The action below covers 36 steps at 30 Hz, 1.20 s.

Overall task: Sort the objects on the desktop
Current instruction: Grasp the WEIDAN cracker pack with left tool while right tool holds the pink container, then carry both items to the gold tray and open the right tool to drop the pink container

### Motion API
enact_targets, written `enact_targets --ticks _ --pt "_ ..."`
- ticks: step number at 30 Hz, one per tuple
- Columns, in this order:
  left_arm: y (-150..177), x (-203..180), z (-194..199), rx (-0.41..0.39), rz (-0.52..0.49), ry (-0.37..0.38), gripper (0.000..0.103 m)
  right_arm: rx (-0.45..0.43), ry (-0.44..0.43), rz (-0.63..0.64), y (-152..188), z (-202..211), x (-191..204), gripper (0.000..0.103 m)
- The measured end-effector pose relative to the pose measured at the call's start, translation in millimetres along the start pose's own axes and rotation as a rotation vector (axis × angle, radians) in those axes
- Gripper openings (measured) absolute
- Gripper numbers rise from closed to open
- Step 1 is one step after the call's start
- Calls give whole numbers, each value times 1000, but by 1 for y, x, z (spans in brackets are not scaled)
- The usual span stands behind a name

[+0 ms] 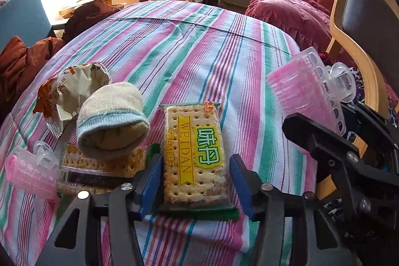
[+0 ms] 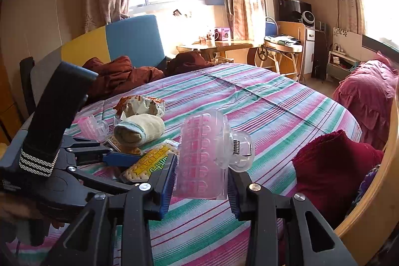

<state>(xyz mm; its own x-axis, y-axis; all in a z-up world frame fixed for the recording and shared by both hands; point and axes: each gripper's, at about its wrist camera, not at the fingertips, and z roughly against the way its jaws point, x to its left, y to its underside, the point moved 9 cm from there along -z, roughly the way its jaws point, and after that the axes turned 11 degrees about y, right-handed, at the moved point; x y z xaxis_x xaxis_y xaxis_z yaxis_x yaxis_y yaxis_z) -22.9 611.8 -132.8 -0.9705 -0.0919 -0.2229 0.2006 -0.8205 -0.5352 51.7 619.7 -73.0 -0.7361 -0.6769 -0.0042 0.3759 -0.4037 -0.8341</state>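
Observation:
A green-edged cracker packet (image 1: pixel 194 156) lies on the striped tablecloth (image 1: pixel 199 41), between the blue pads of my open left gripper (image 1: pixel 194 181); small gaps show on both sides. To its left a rolled cream sock (image 1: pixel 112 121) rests on a second cracker packet (image 1: pixel 99 166), beside a crumpled snack wrapper (image 1: pixel 72 86) and a pink hair roller clip (image 1: pixel 32 171). My right gripper (image 2: pixel 200 186) is shut on another pink roller clip (image 2: pixel 204 153), held above the cloth to the right of the left gripper (image 2: pixel 142 163). The same held clip (image 1: pixel 309 91) shows in the left wrist view.
A wooden chair with a dark back (image 1: pixel 361 41) stands at the table's right edge, with a dark red cloth (image 2: pixel 334 166) on it. A brown coat (image 2: pixel 117 74) lies at the far left edge. Bare striped cloth stretches across the far half of the table.

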Motion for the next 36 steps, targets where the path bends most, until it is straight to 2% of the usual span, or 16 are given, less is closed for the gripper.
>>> enact_targets --ticks 5,9,15,21,28,36 --pt "9 -5 13 -38 -9 -10 50 4 -2 -4 0 -1 0 38" --pt "21 -7 34 -89 26 15 50 8 -11 -2 0 1 2 38" --pt "51 -3 77 -182 103 2 50 -14 -54 33 -6 15 24 38" --pt "99 17 142 -299 213 -56 50 -39 -192 122 -7 39 81 38" --pt "172 50 208 -392 365 -169 50 -3 -387 219 15 66 163 38" --pt "242 65 265 -487 480 -263 50 42 -584 327 43 104 249 38"
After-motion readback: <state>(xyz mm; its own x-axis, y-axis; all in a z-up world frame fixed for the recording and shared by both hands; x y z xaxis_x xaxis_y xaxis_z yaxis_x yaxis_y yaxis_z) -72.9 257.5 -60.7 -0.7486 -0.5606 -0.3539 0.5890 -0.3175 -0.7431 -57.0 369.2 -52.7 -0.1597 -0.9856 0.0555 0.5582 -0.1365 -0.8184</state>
